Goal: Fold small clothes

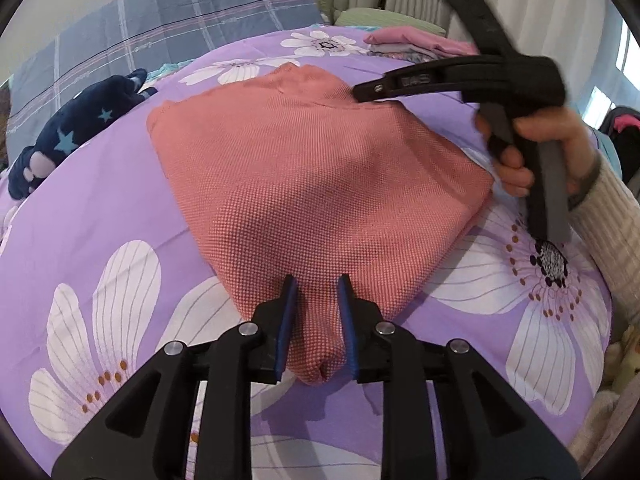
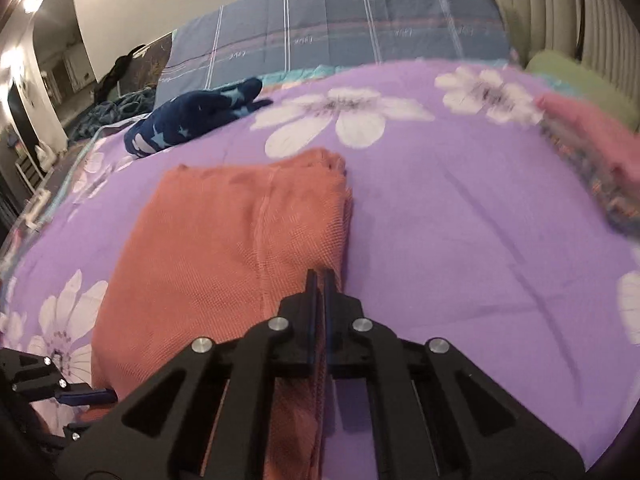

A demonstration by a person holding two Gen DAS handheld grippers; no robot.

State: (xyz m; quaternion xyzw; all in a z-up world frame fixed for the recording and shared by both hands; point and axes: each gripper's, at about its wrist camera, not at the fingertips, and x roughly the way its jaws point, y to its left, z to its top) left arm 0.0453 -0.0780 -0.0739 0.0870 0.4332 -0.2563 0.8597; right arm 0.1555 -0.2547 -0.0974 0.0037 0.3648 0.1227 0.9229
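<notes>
A salmon-pink knitted garment (image 1: 312, 184) lies folded on the purple flowered bedspread (image 1: 100, 208). My left gripper (image 1: 318, 286) has its jaws around the garment's near corner with cloth between the blue pads, and the pads stand apart. In the right wrist view the garment (image 2: 224, 248) lies left of centre, and my right gripper (image 2: 320, 276) is shut on its right edge. The right gripper also shows in the left wrist view (image 1: 360, 92) over the garment's far right edge, held by a hand. The left gripper shows at the right wrist view's lower left (image 2: 86, 396).
A navy star-patterned garment (image 1: 76, 132) lies at the left of the bed. A stack of folded pink clothes (image 1: 416, 44) sits at the far right. A blue plaid pillow (image 2: 340, 20) and a green pillow (image 2: 580, 76) lie at the head of the bed.
</notes>
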